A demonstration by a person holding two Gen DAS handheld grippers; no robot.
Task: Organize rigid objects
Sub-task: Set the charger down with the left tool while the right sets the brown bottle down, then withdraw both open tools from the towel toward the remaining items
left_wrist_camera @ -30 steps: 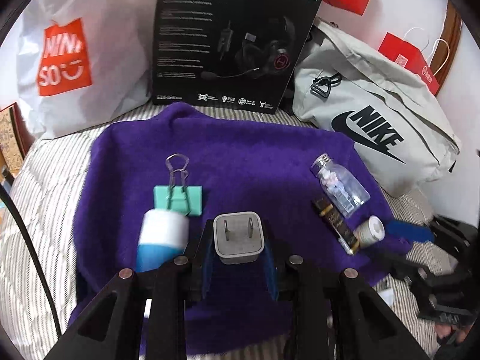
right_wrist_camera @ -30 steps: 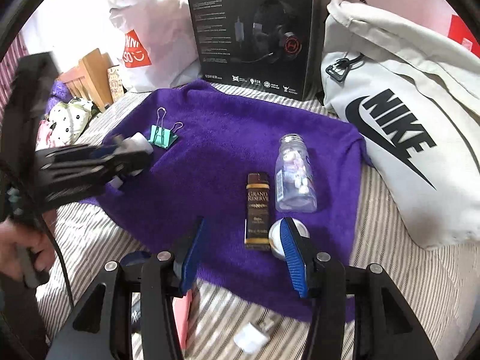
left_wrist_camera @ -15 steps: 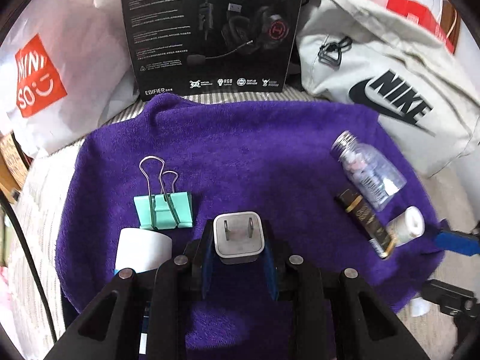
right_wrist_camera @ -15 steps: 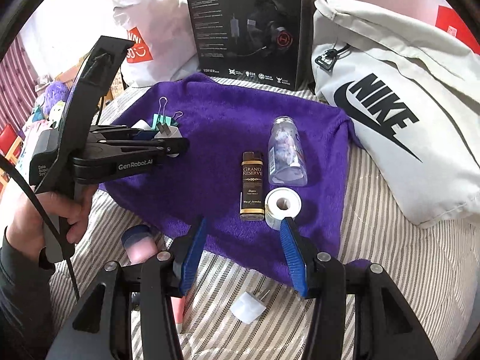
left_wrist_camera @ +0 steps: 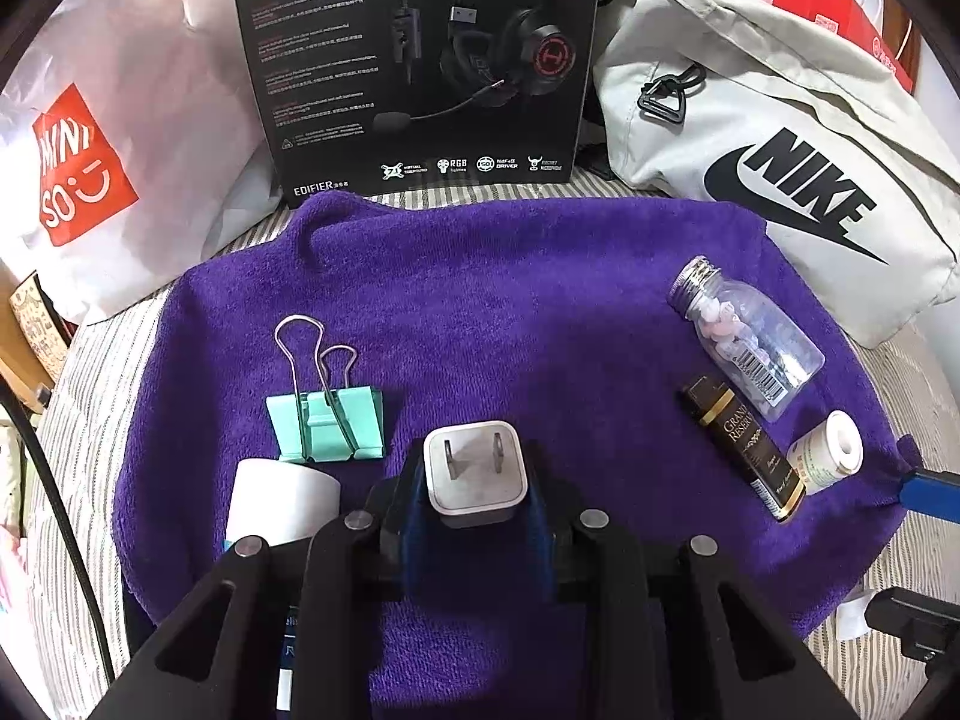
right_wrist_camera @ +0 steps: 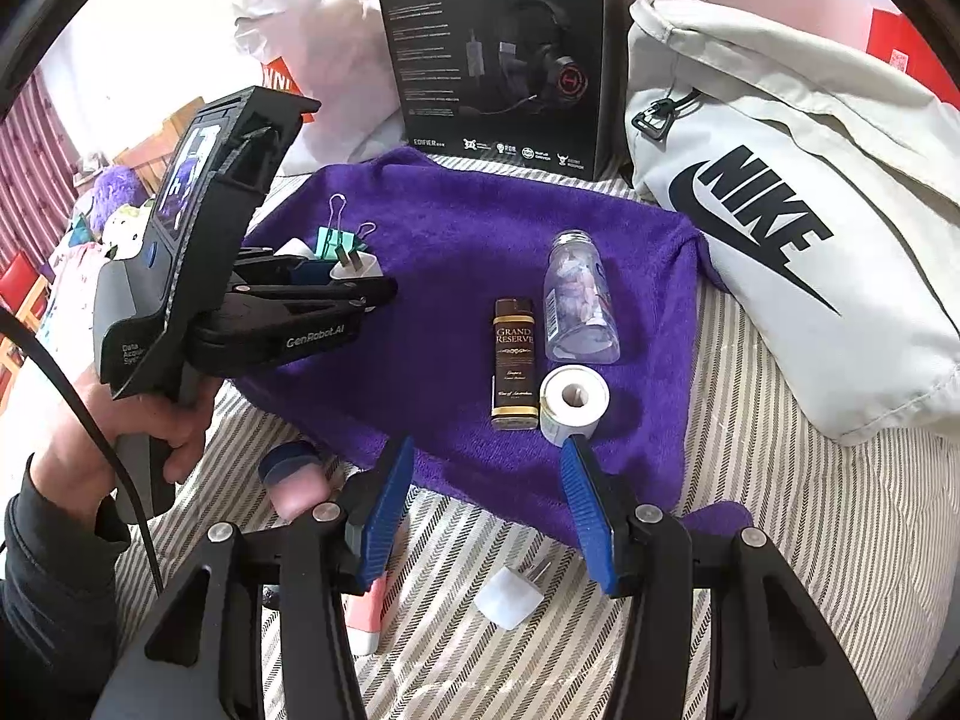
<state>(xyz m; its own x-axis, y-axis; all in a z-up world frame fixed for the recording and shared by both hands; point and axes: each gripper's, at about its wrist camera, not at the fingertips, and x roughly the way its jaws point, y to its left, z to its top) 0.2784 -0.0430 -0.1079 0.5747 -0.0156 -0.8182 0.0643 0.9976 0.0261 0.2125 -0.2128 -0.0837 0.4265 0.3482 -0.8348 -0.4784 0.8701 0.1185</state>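
Observation:
My left gripper [left_wrist_camera: 474,504] is shut on a white plug adapter [left_wrist_camera: 475,474], held just above the purple towel [left_wrist_camera: 510,300]; it also shows in the right wrist view [right_wrist_camera: 357,269]. A mint binder clip [left_wrist_camera: 327,423] and a white-capped tube [left_wrist_camera: 279,504] lie to its left. At the towel's right lie a clear bottle [left_wrist_camera: 747,339], a dark Grand Reserve box [left_wrist_camera: 744,450] and a white tape roll [left_wrist_camera: 831,450]. My right gripper [right_wrist_camera: 489,510] is open and empty, near the towel's front edge, close to the tape roll [right_wrist_camera: 573,399].
A black headset box [left_wrist_camera: 420,60], a white Miniso bag [left_wrist_camera: 108,138] and a grey Nike bag [left_wrist_camera: 780,138] stand behind the towel. On the striped sheet under my right gripper lie a second white adapter [right_wrist_camera: 510,597] and a pink tube [right_wrist_camera: 366,606].
My left gripper has moved forward over the towel with the adapter, passing the binder clip. My right gripper has drawn back a little from the tape roll.

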